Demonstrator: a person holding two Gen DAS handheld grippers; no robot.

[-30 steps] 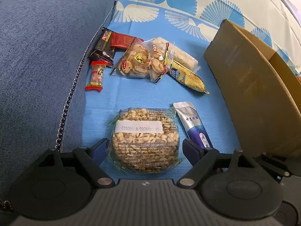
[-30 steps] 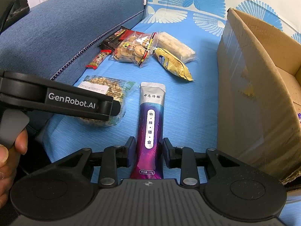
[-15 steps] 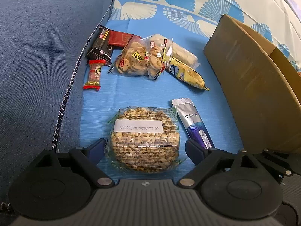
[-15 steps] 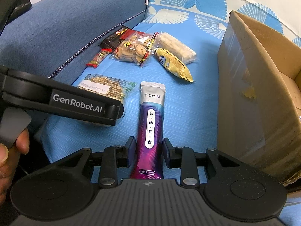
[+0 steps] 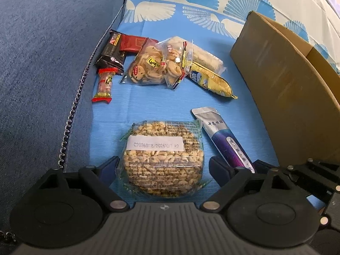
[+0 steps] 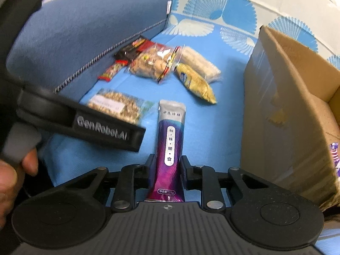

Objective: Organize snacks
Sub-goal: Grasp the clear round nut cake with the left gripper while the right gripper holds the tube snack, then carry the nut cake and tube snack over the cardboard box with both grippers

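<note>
A round puffed-grain cake in a clear wrapper (image 5: 162, 159) lies on the blue cloth (image 5: 161, 99) between the wide-open fingers of my left gripper (image 5: 163, 171), which do not touch it. My right gripper (image 6: 167, 166) is shut on the lower end of a purple and silver sachet (image 6: 170, 146), lifted and tilted up. The sachet also shows in the left wrist view (image 5: 225, 140). The grain cake shows in the right wrist view (image 6: 114, 104), partly behind the left gripper's body (image 6: 85, 119).
An open cardboard box (image 5: 284, 85) stands at the right, also in the right wrist view (image 6: 282, 110). Behind lie a cookie bag (image 5: 153, 65), a yellow packet (image 5: 212, 80), a red candy (image 5: 104, 85) and dark wrappers (image 5: 114, 53). A blue cushion (image 5: 42, 74) borders the left.
My right gripper has risen and tilted with the sachet in it; its view is now blurred by motion. My left gripper has edged forward around the grain cake, still open.
</note>
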